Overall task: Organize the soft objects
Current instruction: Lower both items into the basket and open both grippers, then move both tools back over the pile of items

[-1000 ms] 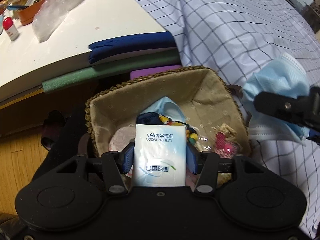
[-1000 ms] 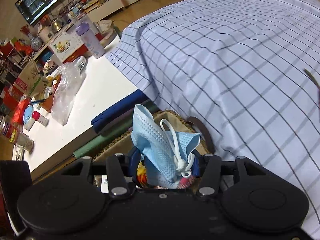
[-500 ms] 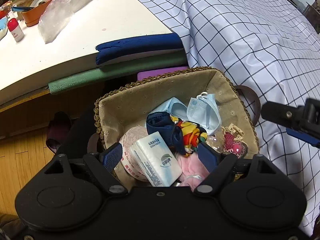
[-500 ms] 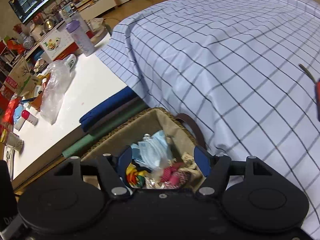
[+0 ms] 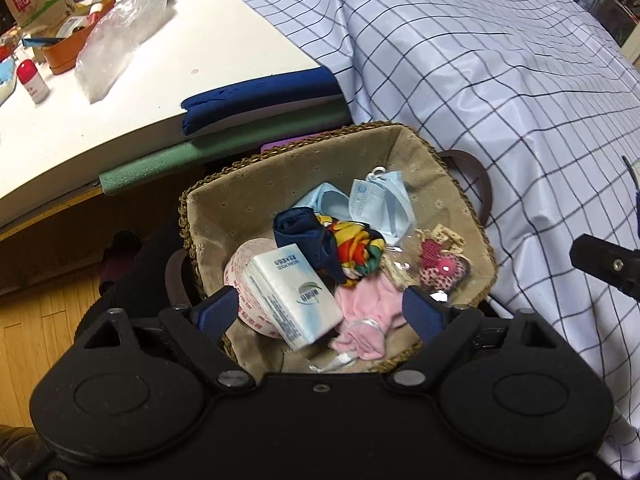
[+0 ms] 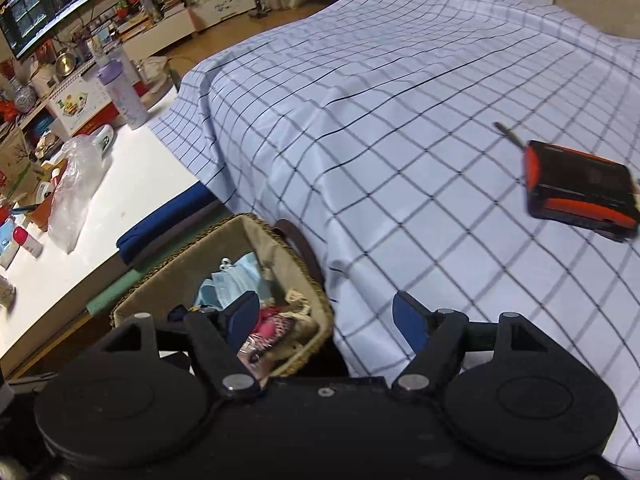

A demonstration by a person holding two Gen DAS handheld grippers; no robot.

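Both tools gape empty: left tool [image 5: 316,312] sees tissue pack [image 5: 294,294] in basket [image 5: 460,200]; right tool [image 6: 326,320] alone sees the red-black case [image 6: 580,190].

a bed covered with a pale blue checked sheet [image 6: 400,128] fills the right side of both views, and a black and orange device [image 6: 580,188] lies directly on the sheet, well apart from the bed's near edge. to the left stands a white bench [image 5: 192,40] whose top carries a crumpled clear plastic bag [image 5: 120,36], a small bottle with a red cap [image 5: 32,86], an orange tray [image 5: 64,54] and a lilac tumbler [image 6: 124,94] near the sheet's corner. dark blue padding [image 5: 260,100] and green foam padding [image 5: 220,146] wrap the bench's near edge, and wooden floor [image 5: 36,320] shows below it.
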